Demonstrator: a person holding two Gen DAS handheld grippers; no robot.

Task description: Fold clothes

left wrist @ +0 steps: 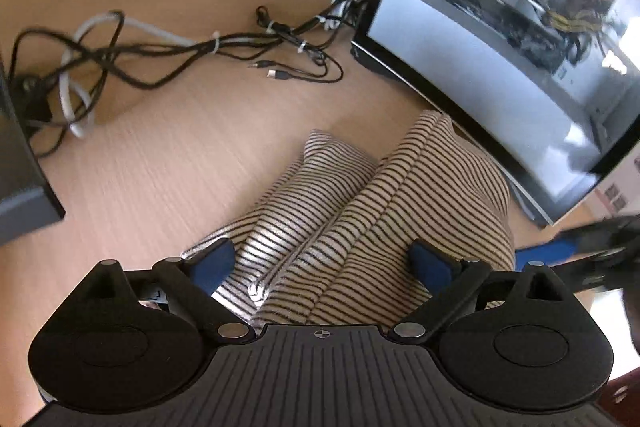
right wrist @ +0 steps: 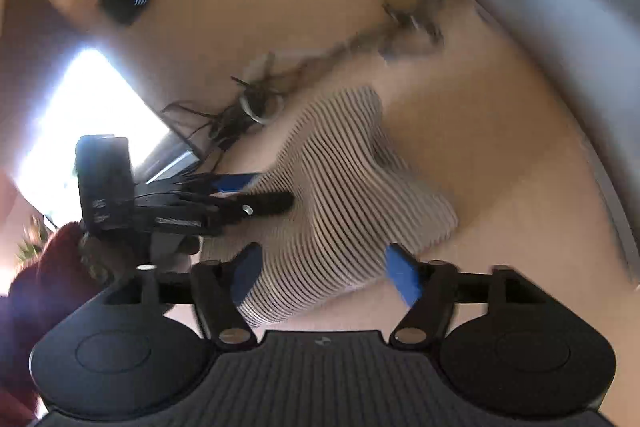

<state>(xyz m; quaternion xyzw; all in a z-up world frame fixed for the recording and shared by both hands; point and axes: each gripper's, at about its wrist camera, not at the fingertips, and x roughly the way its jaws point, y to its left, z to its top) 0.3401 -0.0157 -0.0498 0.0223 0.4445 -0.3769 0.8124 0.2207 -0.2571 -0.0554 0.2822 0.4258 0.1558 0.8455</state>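
Left wrist view. Your left hand-held gripper [left wrist: 324,259] is spread wide, its blue pads [left wrist: 216,261] standing either side of the striped garment [left wrist: 360,211] without pressing on it. The garment lies bunched on the tabletop [left wrist: 160,155], directly ahead of and beneath the fingers. Its long axis runs away from you toward the monitor [left wrist: 500,67] at the far right edge. A raised ridge of fabric follows the same line between the pads. A tangle of cables [left wrist: 180,47] sits well apart, toward the far left. Your right hand-held gripper [left wrist: 560,251] enters from the right edge, blurred, just beside the garment's right flank.

Right wrist view. The right hand-held gripper [right wrist: 324,273] is partly spread. The garment's near corner [right wrist: 288,291] lies between its blue pads [right wrist: 402,275]; the left pad overlaps the fabric, while the right pad stands clear of it over bare tabletop [right wrist: 500,187]. No pinch is visible. The left hand-held gripper [right wrist: 248,193] approaches from the left, its tips over the garment's left edge.

Judgement: both hands are about equally near. The next grasp depends on taking hold across the long axis, at the near edge.
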